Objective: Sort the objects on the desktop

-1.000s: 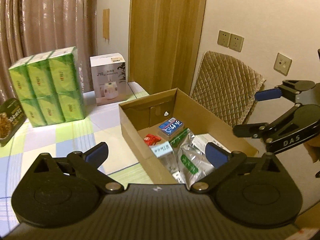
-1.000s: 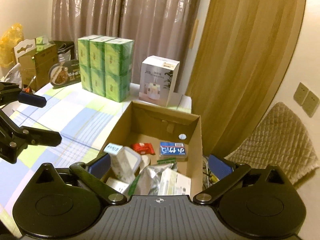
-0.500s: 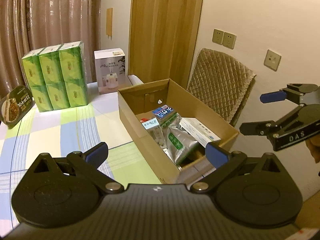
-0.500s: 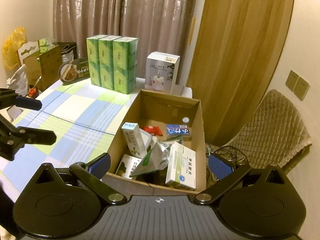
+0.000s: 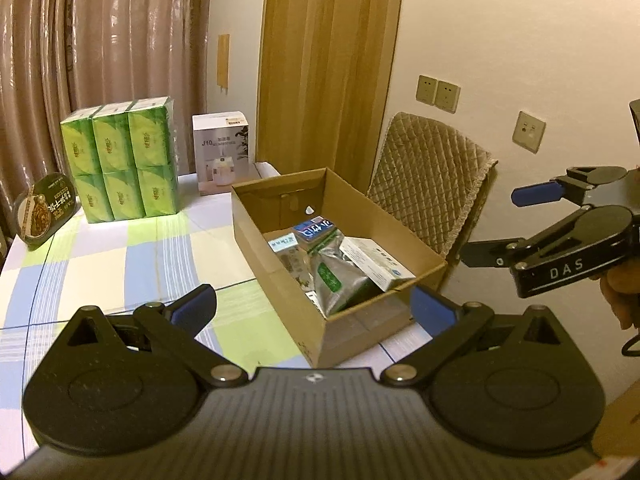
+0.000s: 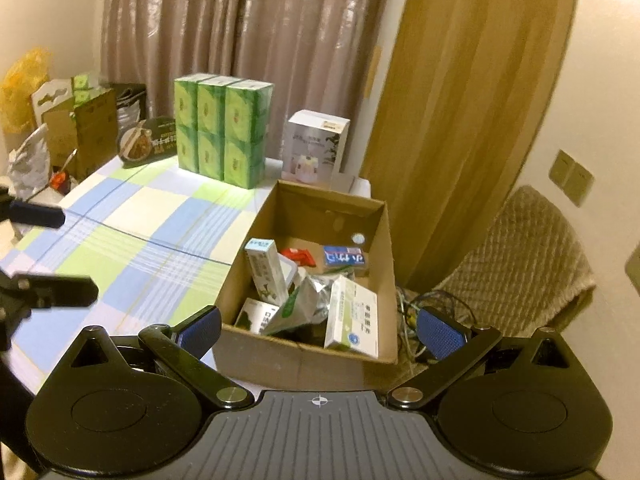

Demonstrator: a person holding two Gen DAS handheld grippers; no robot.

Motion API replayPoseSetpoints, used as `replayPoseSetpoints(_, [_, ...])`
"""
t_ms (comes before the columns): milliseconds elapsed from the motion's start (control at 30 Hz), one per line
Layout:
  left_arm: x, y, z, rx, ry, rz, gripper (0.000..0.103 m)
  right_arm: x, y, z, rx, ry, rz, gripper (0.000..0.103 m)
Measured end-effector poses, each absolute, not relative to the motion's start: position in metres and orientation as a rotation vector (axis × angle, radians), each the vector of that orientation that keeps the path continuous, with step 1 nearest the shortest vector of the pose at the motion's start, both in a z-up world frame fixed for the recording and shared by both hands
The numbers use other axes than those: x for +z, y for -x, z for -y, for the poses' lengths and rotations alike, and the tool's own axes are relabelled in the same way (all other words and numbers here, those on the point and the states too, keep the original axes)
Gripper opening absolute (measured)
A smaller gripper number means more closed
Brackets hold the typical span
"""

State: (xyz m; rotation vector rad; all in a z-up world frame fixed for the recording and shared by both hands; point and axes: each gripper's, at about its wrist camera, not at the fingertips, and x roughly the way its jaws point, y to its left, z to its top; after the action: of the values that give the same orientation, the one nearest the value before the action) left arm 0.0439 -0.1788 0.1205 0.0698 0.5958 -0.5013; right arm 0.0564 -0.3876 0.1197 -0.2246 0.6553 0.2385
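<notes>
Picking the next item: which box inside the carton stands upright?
The tall green-and-white box at the carton's left wall, teal top up; the others lie flat or lean.

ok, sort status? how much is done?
Looks mostly done: the cardboard box already holds small packs, including a white medicine box and a foil pouch. Nothing is in hand; the left tongs and right tongs are open and empty. The green tissue packs stand outside.

Both wrist views look forward and down from above the table, sharing the cardboard box (image 5: 280,288) (image 6: 304,360).
</notes>
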Motion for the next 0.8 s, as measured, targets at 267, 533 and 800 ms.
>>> replayPoseSetpoints(267, [0.112, -0.008, 0.179, -0.460, -0.058, -0.597, 0.102, 0.116, -0.015, 0.382, 0.198, 0.146, -0.664, 0.101])
replayPoseSetpoints(533, [0.101, 0.009, 0.172, -0.475, -0.045, -0.625, 0.102, 0.109, 0.018, 0.377, 0.187, 0.000, -0.663, 0.101])
replayPoseSetpoints(800, [0.082, 0.018, 0.165, -0.482, -0.022, -0.673, 0.102, 0.090, 0.028, 0.371, 0.164, -0.019, -0.726, 0.101])
